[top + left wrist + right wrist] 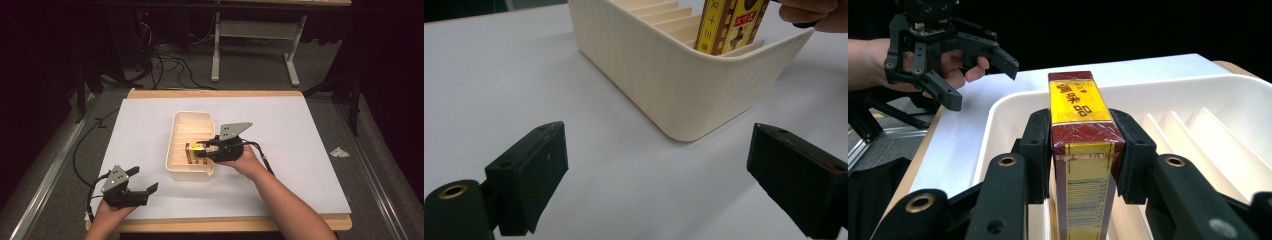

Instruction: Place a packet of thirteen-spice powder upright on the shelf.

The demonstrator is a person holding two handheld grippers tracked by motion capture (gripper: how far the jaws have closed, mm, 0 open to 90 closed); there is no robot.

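A cream slotted bin [176, 150] [664, 85] [1228, 95] stands in the middle of the white table sheet. My right gripper [201, 151] [1083, 150] is shut on a yellow and dark red box [193, 151] [1082, 145] [730, 22], holding it upright inside the bin's near end. My left gripper [144, 181] [654, 185] is open and holds nothing. It hovers over the table at the near left, short of the bin's near corner, and is seen from the right gripper view as the other gripper [980, 67].
White paper [300, 150] covers the wooden table top. The bin's dividers [1188, 135] form several narrow slots. On the floor beyond the table lie cables [165, 60] and a desk frame [255, 35]. A crumpled scrap [339, 152] lies off the right edge.
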